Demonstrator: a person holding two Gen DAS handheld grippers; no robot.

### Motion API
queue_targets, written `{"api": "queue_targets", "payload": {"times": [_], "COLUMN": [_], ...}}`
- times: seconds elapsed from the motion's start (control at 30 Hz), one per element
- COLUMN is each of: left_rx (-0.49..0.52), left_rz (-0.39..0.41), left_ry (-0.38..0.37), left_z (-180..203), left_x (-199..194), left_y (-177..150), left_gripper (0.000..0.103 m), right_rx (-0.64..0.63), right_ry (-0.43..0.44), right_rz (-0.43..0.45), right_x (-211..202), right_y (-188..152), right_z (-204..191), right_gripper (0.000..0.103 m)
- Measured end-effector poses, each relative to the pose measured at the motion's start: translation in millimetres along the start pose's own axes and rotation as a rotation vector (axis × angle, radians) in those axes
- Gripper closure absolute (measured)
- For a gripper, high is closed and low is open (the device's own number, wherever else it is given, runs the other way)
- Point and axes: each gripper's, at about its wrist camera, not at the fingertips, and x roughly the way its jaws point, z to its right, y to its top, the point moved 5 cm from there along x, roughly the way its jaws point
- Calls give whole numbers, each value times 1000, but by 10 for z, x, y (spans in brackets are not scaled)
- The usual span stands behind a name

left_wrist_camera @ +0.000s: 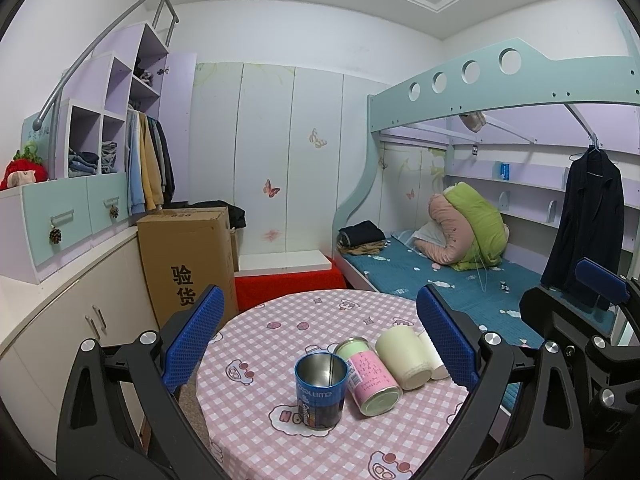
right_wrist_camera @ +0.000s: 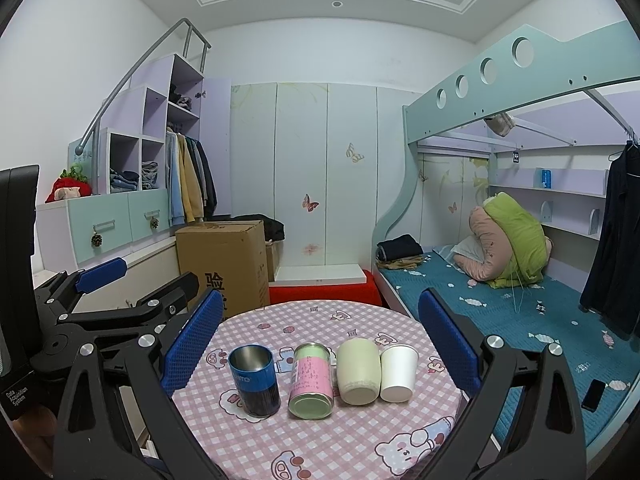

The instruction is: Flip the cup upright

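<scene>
Several cups sit in a row on a round table with a pink checked cloth (right_wrist_camera: 320, 440). A blue metal cup (right_wrist_camera: 254, 380) (left_wrist_camera: 321, 390) stands upright at the left. A pink-and-green can (right_wrist_camera: 312, 380) (left_wrist_camera: 370, 376) lies on its side. A cream cup (right_wrist_camera: 358, 370) (left_wrist_camera: 402, 358) lies on its side beside it. A white paper cup (right_wrist_camera: 397, 372) (left_wrist_camera: 434, 360) lies on its side at the right. My left gripper (left_wrist_camera: 320, 336) is open and empty above the table's near side. My right gripper (right_wrist_camera: 320, 338) is open and empty, back from the cups.
A cardboard box (right_wrist_camera: 224, 264) stands behind the table at the left. A red-covered bench (right_wrist_camera: 324, 294) is behind the table. A bunk bed with a blue mattress (right_wrist_camera: 520, 312) lies to the right. Cabinets (left_wrist_camera: 60, 320) line the left wall.
</scene>
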Motion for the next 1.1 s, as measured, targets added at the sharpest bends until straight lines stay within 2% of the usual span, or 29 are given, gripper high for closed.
{"api": "queue_targets", "payload": {"times": [1.1], "left_rx": [0], "left_rz": [-5], "left_ry": [-7], "left_z": [-1], "left_x": [18], "left_y": [-41], "left_gripper": [6], "right_rx": [3], "right_ry": [-3], "right_rz": [-4], "right_x": [7], "right_y": [-55], "right_z": [23], "right_gripper": [8]}}
